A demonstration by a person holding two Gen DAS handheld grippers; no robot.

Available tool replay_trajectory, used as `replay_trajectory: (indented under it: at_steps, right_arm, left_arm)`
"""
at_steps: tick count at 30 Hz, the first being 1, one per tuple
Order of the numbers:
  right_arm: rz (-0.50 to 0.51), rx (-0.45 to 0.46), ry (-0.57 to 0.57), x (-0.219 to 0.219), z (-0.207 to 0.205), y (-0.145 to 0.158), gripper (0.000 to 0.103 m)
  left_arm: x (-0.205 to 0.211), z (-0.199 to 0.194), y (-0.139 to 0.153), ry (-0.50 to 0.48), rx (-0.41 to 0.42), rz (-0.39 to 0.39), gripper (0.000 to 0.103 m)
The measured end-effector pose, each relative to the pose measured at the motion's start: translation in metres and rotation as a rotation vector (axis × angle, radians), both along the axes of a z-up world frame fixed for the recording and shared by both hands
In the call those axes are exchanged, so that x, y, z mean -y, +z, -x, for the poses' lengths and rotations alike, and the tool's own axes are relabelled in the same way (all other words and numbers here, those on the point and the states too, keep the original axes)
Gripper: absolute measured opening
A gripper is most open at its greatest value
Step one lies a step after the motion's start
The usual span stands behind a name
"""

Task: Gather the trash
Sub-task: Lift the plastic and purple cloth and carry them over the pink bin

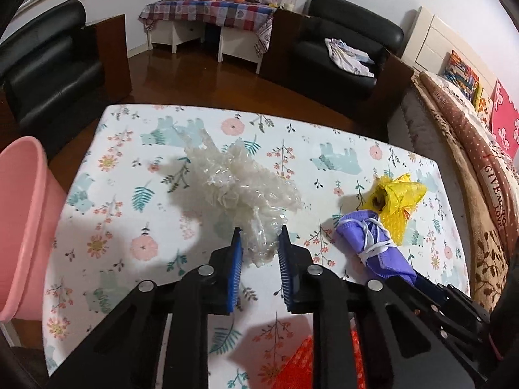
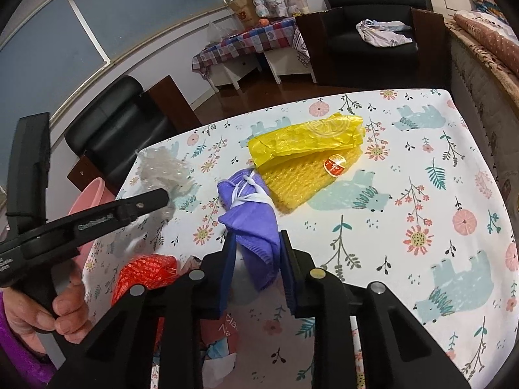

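Note:
A crumpled clear plastic wrap (image 1: pixel 240 181) lies on the floral tablecloth (image 1: pixel 129 162). My left gripper (image 1: pixel 260 236) has its blue pads on both sides of the wrap's near end, closed on it. A purple face mask (image 2: pixel 251 220) with white straps lies beside yellow foam netting and a yellow bag (image 2: pixel 308 149). My right gripper (image 2: pixel 256 243) is closed on the mask's near end. The mask (image 1: pixel 373 243) and yellow trash (image 1: pixel 395 201) also show in the left wrist view. The left gripper (image 2: pixel 162 199) shows in the right wrist view, at the wrap (image 2: pixel 162 168).
A pink bin (image 1: pixel 22 227) stands off the table's left edge. A red mesh wrapper (image 2: pixel 146 272) and a printed paper (image 2: pixel 220 340) lie near the front edge. Black armchairs (image 1: pixel 343 42) and a bed (image 1: pixel 470 149) surround the table.

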State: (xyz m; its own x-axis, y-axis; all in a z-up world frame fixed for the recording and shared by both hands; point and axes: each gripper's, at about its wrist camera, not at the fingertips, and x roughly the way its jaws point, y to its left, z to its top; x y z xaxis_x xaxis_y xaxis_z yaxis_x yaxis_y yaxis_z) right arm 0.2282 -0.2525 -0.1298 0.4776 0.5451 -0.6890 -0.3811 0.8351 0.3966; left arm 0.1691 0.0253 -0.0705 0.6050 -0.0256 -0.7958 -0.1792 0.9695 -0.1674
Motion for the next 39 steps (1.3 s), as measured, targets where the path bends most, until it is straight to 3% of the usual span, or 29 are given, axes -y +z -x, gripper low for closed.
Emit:
replay_trajectory:
  at_steps: [23, 39]
  right_arm:
    - [-0.019, 0.050, 0.001, 0.000, 0.011, 0.018, 0.023]
    - [-0.049, 0.123, 0.012, -0.005, 0.044, 0.082, 0.023]
  left_arm:
    - [-0.034, 0.083, 0.049, 0.066, 0.100, -0.150, 0.021]
    - [-0.069, 0.107, 0.062, 0.098, 0.155, -0.129, 0.021]
